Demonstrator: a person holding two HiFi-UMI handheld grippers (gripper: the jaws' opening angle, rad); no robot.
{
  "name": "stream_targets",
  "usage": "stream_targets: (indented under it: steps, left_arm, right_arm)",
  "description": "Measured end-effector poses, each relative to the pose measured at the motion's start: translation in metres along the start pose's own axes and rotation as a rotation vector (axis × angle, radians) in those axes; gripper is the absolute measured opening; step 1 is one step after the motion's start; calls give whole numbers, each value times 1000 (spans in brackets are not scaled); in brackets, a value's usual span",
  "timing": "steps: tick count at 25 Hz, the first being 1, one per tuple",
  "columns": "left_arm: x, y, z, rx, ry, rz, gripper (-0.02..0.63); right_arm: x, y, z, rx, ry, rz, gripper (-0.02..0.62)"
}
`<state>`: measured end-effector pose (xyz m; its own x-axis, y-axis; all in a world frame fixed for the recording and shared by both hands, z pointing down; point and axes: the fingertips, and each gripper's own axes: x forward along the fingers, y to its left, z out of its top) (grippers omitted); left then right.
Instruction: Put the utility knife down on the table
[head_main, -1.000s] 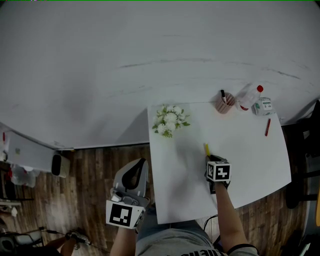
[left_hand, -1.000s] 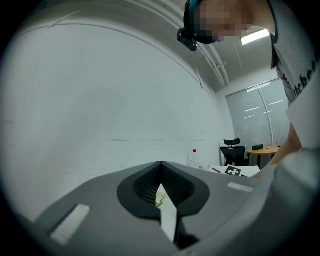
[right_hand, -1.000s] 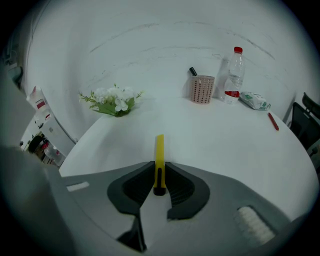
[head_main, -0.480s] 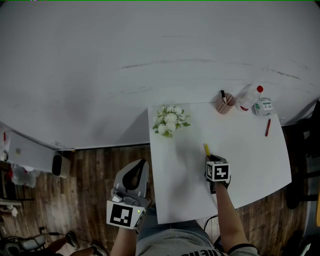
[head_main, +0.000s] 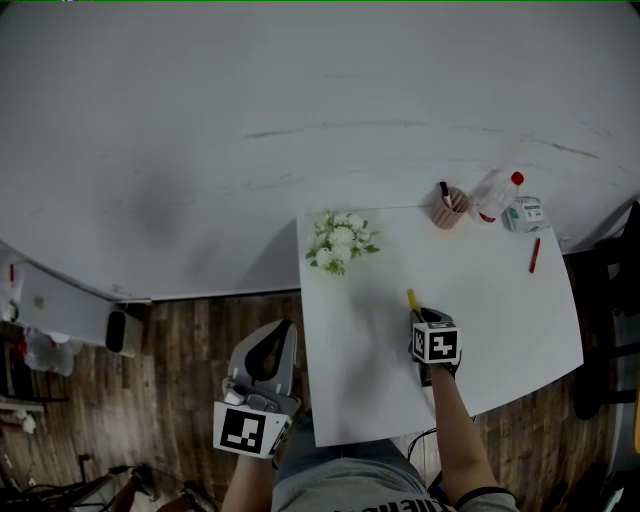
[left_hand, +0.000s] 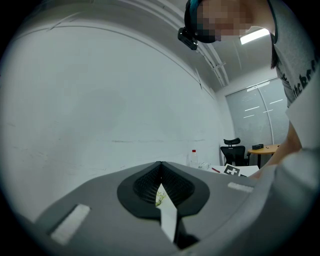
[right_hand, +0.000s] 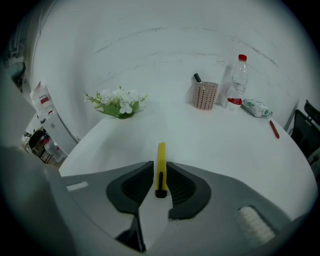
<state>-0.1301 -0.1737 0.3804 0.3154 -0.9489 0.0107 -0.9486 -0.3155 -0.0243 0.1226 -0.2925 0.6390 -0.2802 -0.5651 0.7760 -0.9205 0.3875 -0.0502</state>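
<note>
Utility knife (right_hand: 161, 157), yellow: pinched in right gripper (head_main: 424, 320), not yet set down.
Clamped lengthwise between the right fingers, tip pointing forward, low over a bare part of the white surface (head_main: 500, 310); contact with it not discernible. Left gripper (left_hand: 161, 172) off the surface's left edge, fingers pressed together on nothing. Remaining, by judgement: lower fully, spread the fingers, leave the knife lying flat.

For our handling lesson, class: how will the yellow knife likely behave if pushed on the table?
Probably stiff: the knife juts straight from the right gripper without sagging. Its flat, slim body should slide on the smooth table, not roll.
</note>
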Motion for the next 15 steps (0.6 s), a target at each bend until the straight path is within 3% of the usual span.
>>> stream_targets:
  steps: [3, 6, 15]
  left_arm:
    - [-1, -2, 2, 3, -6, -4, 5]
    - [-1, -6, 6, 7, -15, -13, 5]
    - [3, -21, 11, 0, -31, -50, 5]
  right_arm:
    - [-8, 2, 5, 17, -40, 7, 75]
    - [-18, 2, 9, 47, -85, 7, 3]
    - [-61, 9, 16, 113, -243, 61, 2]
